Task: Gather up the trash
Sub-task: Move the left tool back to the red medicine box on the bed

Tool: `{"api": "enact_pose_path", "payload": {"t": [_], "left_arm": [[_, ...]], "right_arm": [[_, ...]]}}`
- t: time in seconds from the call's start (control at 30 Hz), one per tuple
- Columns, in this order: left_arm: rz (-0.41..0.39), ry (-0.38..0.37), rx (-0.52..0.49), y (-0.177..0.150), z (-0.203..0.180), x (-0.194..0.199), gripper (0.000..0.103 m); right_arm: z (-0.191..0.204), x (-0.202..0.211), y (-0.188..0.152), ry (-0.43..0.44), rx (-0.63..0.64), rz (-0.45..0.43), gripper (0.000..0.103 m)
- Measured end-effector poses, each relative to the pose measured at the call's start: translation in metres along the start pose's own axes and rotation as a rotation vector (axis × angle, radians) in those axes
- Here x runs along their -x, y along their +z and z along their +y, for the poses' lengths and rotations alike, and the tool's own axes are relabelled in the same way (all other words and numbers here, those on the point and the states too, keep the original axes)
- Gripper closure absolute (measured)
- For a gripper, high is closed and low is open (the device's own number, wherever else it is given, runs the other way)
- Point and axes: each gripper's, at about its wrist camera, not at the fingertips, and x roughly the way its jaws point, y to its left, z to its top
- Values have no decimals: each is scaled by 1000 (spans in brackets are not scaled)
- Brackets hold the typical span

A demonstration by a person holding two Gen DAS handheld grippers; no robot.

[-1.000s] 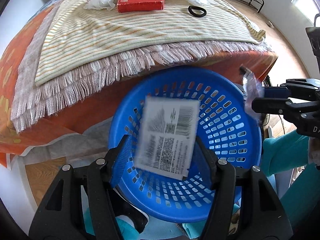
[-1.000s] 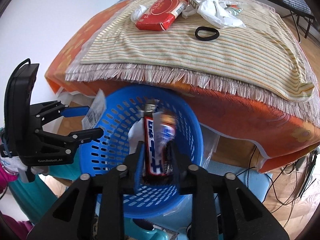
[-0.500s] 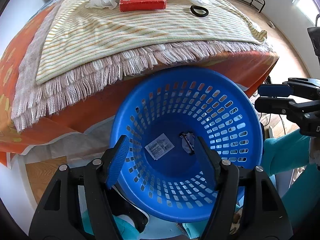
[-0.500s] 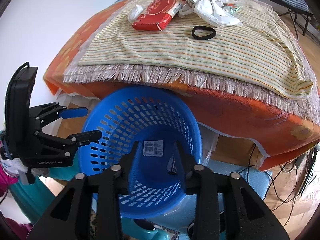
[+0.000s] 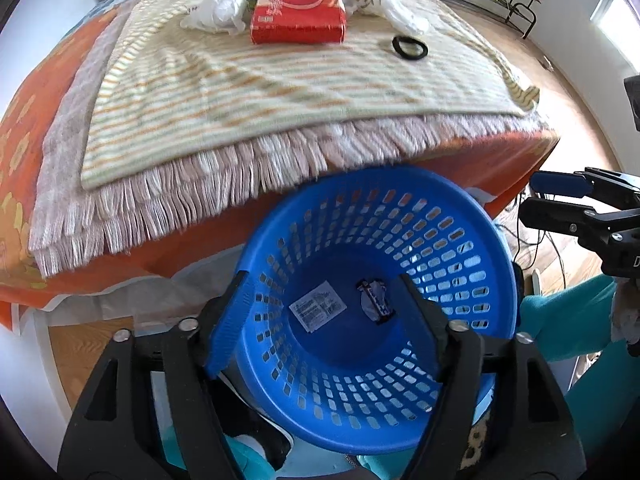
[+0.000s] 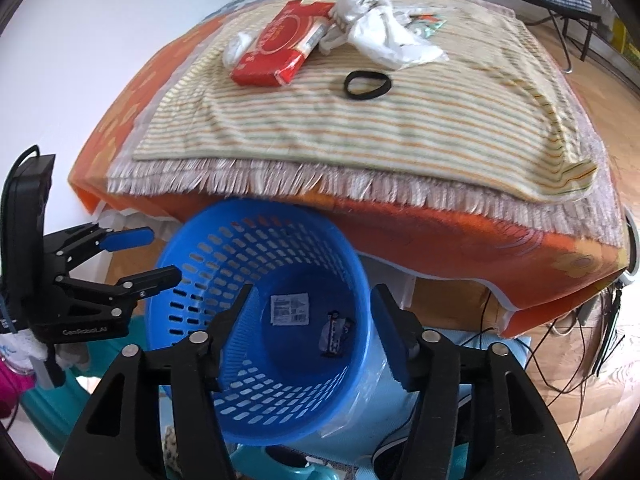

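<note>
A blue perforated basket (image 5: 460, 216) stands below the table's front edge. A white printed label packet (image 5: 318, 311) and a dark candy wrapper (image 5: 376, 306) lie on its bottom; the right wrist view shows the packet (image 6: 290, 309) and wrapper (image 6: 336, 334) too. My left gripper (image 5: 322, 280) hovers over the basket, jaws opening, nothing between them. My right gripper (image 6: 312, 290) hovers beside it, jaws also opening and empty. On the striped cloth lie a red box (image 5: 298, 8), crumpled white plastic (image 5: 218, 12), a white bag (image 5: 384, 0) and a black hair tie (image 5: 409, 47).
The fringed striped cloth (image 6: 360, 128) covers an orange tablecloth (image 6: 480, 248) that overhangs the basket's far rim. Cables (image 6: 560, 340) trail over the wooden floor at the right. A person's teal clothing (image 5: 560, 320) is close to the basket. Chairs and racks stand behind the table.
The left gripper let go of the white packet and the right let go of the candy wrapper; both fell to the basket's bottom. Both pairs of jaws stand wider.
</note>
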Motion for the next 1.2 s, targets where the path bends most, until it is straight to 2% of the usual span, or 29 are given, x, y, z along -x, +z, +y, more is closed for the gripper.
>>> {"api": "enact_pose_path", "payload": {"t": [0.2, 0.37, 0.67, 0.77, 0.97, 1.2], "left_arm": [[-7, -12, 33, 19, 5, 6, 25], [-27, -21, 62, 40, 10, 15, 25], [-86, -9, 67, 91, 13, 30, 25], [-104, -10, 78, 110, 17, 31, 25], [-100, -20, 94, 148, 21, 18, 24], [-69, -8, 98, 176, 20, -4, 24]], "right_arm": [[-11, 13, 14, -28, -33, -42, 38], [-20, 20, 32, -3, -57, -57, 37], [-23, 29, 63, -62, 31, -84, 37], [-30, 28, 77, -42, 21, -77, 37], [-43, 20, 93, -1, -38, -66, 38], [-49, 4, 107, 17, -48, -41, 38]]}}
